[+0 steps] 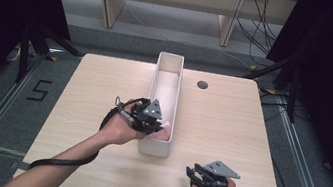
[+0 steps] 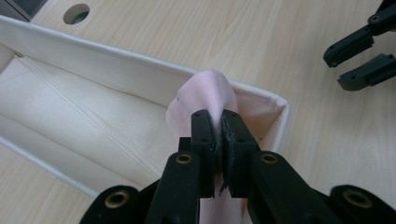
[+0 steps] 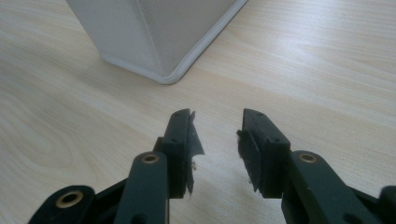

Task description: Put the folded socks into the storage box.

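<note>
A long white fabric bin (image 1: 168, 71) stands on the wooden table, running away from me. My left gripper (image 1: 157, 127) hangs over the bin's near end, shut on a pale pink cloth (image 1: 166, 125). In the left gripper view the pink cloth (image 2: 208, 95) bulges out past the closed jaws of the left gripper (image 2: 219, 122), just inside the bin's (image 2: 112, 63) near corner. My right gripper (image 1: 195, 175) rests low near the table's front right, open with nothing between its jaws. In the right gripper view, the right gripper (image 3: 217, 119) points at the bin's outer corner (image 3: 161, 39).
A round cable hole (image 1: 202, 84) sits in the table right of the bin. The right gripper's black fingertips (image 2: 348, 49) show at the upper right of the left gripper view. Black curtains, cables and wooden frames stand beyond the far edge.
</note>
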Demonstrator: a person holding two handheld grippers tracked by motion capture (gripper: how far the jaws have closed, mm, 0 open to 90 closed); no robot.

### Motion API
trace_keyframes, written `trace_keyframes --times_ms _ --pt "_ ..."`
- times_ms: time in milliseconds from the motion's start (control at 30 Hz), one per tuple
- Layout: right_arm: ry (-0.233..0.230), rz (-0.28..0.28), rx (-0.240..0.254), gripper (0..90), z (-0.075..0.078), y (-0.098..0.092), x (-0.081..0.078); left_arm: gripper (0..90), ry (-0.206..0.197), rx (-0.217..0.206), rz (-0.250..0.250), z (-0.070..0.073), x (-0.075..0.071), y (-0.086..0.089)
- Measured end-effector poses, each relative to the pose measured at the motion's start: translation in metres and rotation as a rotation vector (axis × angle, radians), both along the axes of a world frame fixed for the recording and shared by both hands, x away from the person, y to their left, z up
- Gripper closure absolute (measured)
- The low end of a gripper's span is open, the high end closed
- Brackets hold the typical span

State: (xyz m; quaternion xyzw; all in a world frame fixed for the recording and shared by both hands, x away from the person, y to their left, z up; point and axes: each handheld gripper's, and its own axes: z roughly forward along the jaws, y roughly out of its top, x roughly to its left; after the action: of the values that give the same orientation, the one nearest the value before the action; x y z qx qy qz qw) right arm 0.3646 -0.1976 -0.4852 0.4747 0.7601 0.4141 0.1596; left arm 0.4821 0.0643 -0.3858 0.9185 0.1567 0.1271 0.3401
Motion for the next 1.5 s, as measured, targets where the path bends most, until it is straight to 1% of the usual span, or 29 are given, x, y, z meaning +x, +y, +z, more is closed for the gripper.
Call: trace_keyframes --times_ms 33,67,100,133,167,200,233,267,300,333,400,500,533,600,700,800,833,867,1000,1033,1100,1133,1167,1200,1333,1400,1433,1467,1500 --pt "0.001 -0.002 0.001 63.7 0.000 0.000 0.000 84.2 0.005 -0.002 -0.007 0.000 0.000 0.001" --pt "-0.013 0.006 -0.012 63.6 0.000 -0.001 0.001 84.2 0.005 0.007 -0.015 0.000 0.001 0.001" --pt "0.013 -0.006 0.010 63.6 0.000 0.001 -0.001 84.2 0.006 0.006 -0.017 0.000 0.001 0.002" --pt "0.001 -0.002 0.002 63.6 0.000 0.000 0.000 84.1 0.010 0.006 -0.020 0.000 0.001 0.002" --pt "0.013 -0.007 0.011 63.7 0.000 0.001 -0.001 84.1 0.011 0.006 -0.022 0.000 0.001 0.003" --pt "-0.010 0.004 -0.009 63.7 0.000 -0.001 0.001 84.2 0.014 -0.008 -0.016 -0.001 0.000 0.002" --pt "0.001 -0.002 0.001 63.7 0.000 0.000 0.000 84.2 0.013 -0.006 -0.018 -0.001 0.001 0.003" --pt "0.012 -0.007 0.010 63.7 0.000 0.001 -0.001 84.1 0.002 0.008 -0.020 0.000 0.001 0.004" --pt "0.012 -0.007 0.007 63.7 0.000 0.001 -0.001 84.1 -0.014 0.013 -0.008 0.000 0.001 0.004" --pt "0.014 -0.008 0.007 63.7 0.000 0.001 -0.001 84.2 -0.018 0.021 -0.005 0.000 0.002 0.004" --pt "-0.019 0.004 -0.023 63.7 0.000 -0.001 0.001 84.2 -0.013 0.022 -0.008 -0.001 0.005 0.004" --pt "-0.016 0.009 -0.012 63.7 0.000 0.000 0.001 84.2 -0.022 0.020 -0.013 0.000 0.009 0.003" --pt "-0.019 0.005 -0.023 63.7 0.000 -0.001 0.001 84.2 -0.019 0.025 -0.015 0.001 0.011 0.003" --pt "-0.016 0.008 -0.017 63.7 0.000 -0.001 0.001 84.2 -0.021 0.015 -0.009 0.001 0.013 0.003" --pt "-0.011 0.003 -0.007 63.7 0.000 -0.001 0.001 84.2 -0.024 0.015 -0.003 0.001 0.016 0.005" --pt "-0.010 0.004 -0.010 63.7 0.000 -0.001 0.001 84.2 -0.030 0.022 -0.001 0.001 0.016 0.006" --pt "-0.012 0.013 -0.006 63.7 -0.001 -0.001 0.002 84.2 -0.033 0.035 -0.008 0.001 0.017 0.006" --pt "-0.019 0.004 -0.022 63.7 0.000 -0.001 0.001 84.2 -0.031 0.035 -0.009 0.000 0.016 0.006" --pt "-0.012 0.005 -0.024 63.7 0.000 -0.001 0.001 84.2 -0.022 0.043 -0.024 -0.003 0.014 0.002" --pt "-0.007 0.008 -0.016 63.7 0.000 0.000 0.001 84.2 -0.019 0.061 -0.041 -0.003 0.014 0.002" --pt "-0.009 0.005 -0.019 63.7 -0.001 0.000 0.001 84.2 -0.005 0.057 -0.042 -0.005 0.012 0.001" --pt "0.011 -0.008 -0.007 63.7 0.000 0.001 -0.001 84.2 -0.001 0.061 -0.050 -0.005 0.012 0.000" --pt "0.003 -0.001 -0.011 63.7 -0.001 0.000 0.000 84.2 0.003 0.060 -0.054 -0.006 0.011 0.000" --pt "-0.010 0.014 0.003 63.7 -0.003 0.001 0.002 84.2 0.009 0.060 -0.059 -0.006 0.011 0.000" --pt "-0.012 0.023 -0.002 63.7 -0.003 0.001 0.002 84.0 0.046 0.047 -0.078 -0.005 0.009 0.000" --pt "-0.004 0.005 0.014 63.6 -0.003 0.001 0.001 83.9 0.062 0.027 -0.080 -0.005 0.008 0.001" --pt "-0.003 0.006 0.016 63.6 -0.003 0.001 0.001 83.9 0.068 0.028 -0.083 -0.005 0.008 0.001" --pt "-0.003 0.009 0.011 63.6 -0.003 0.001 0.001 83.9 0.075 0.030 -0.088 -0.005 0.008 0.001" --pt "-0.002 0.004 -0.018 63.6 -0.001 0.000 0.001 83.8 0.084 0.015 -0.084 -0.006 0.007 0.001"
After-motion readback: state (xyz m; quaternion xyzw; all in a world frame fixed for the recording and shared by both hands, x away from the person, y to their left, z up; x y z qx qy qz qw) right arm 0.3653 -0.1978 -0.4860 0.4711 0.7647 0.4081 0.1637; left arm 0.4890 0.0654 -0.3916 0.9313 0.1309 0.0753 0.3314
